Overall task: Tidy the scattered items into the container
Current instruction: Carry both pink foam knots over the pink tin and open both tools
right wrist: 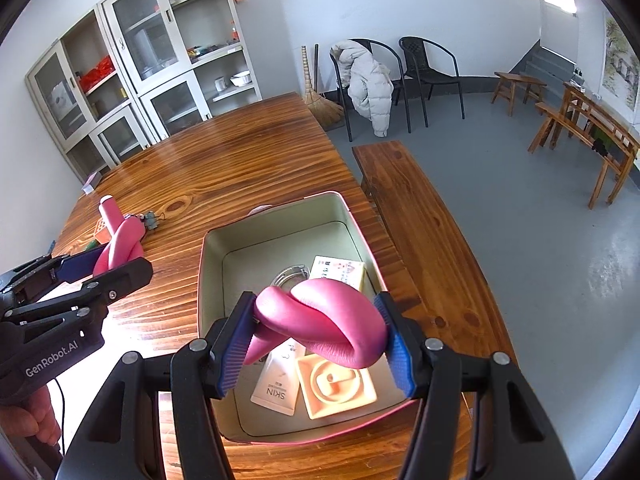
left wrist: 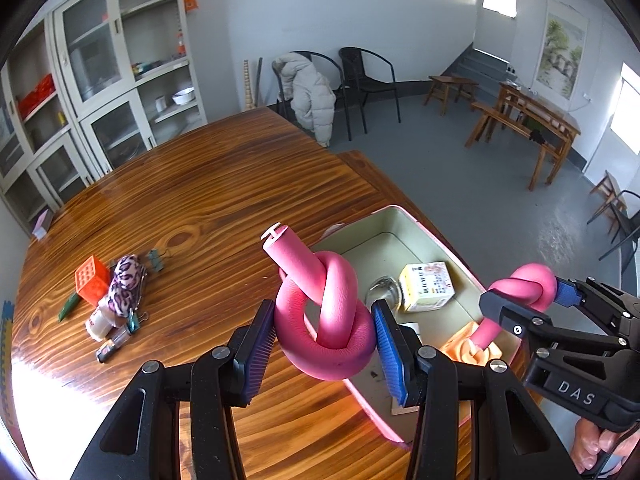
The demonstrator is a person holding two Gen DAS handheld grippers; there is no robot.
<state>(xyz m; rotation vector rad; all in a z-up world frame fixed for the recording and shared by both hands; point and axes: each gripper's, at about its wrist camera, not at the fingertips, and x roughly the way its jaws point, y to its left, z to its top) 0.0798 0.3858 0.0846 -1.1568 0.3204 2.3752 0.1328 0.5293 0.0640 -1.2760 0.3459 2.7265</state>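
Two knotted pink foam rollers (left wrist: 326, 312) are held up. Two black chairs (right wrist: 430, 68) stand by the wall. One container (right wrist: 280, 216) sits on the desk (right wrist: 240, 168).

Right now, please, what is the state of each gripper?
Left gripper: closed on a knotted pink foam roller.
Right gripper: closed on a second pink foam roller, above the container.

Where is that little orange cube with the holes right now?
In the left wrist view the orange cube sits on the wooden table at the far left, touching the leopard-print pouch, well apart from the container.
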